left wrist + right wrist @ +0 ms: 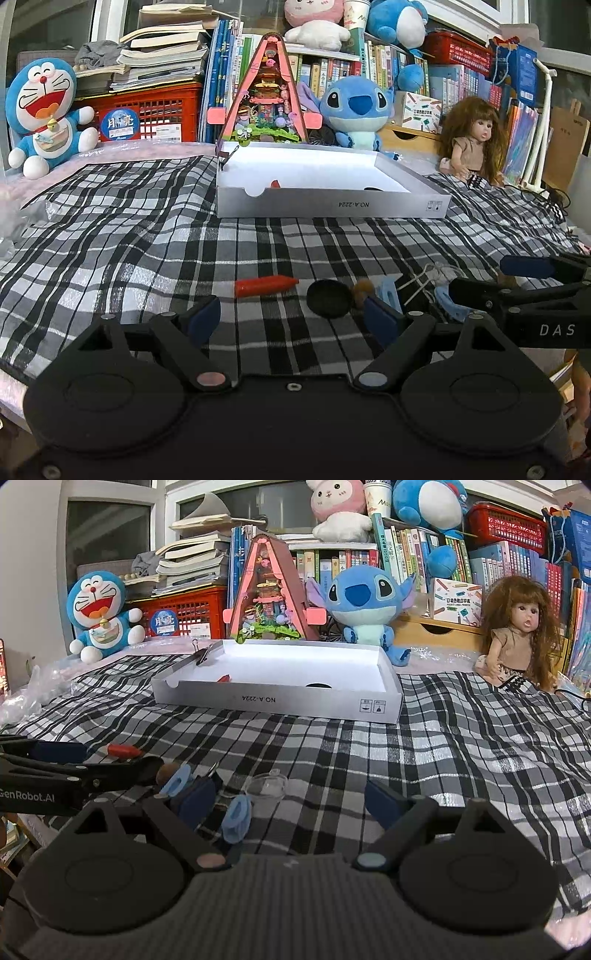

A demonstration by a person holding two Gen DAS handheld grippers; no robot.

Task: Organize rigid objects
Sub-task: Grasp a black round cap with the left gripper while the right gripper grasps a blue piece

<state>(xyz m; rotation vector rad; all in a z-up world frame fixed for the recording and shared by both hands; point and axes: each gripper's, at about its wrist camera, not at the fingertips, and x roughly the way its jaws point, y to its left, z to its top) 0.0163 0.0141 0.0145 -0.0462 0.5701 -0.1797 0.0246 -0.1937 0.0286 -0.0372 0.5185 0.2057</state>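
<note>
Small items lie on the checked cloth [147, 240] in front of a white shallow box [332, 208]. In the left wrist view a red crayon [264, 286], a black disc [329, 298], a brown bit [364, 288] and a light blue clip [388, 293] lie just ahead of my left gripper [291, 314], which is open and empty. My right gripper [491, 278] stands to its right. In the right wrist view my right gripper [291, 799] is open over a clear dome lid [266, 784] and a blue clip [236, 818]. The box [277, 701] holds a red piece [223, 678] and a black disc [318, 685].
A binder clip [203, 652] grips the box's left rim. Behind the box stand a pink triangular toy house [264, 96], a Doraemon plush [42, 110], a Stitch plush [354, 107], a doll [471, 140], red crates and rows of books. Crumpled plastic lies at the far left.
</note>
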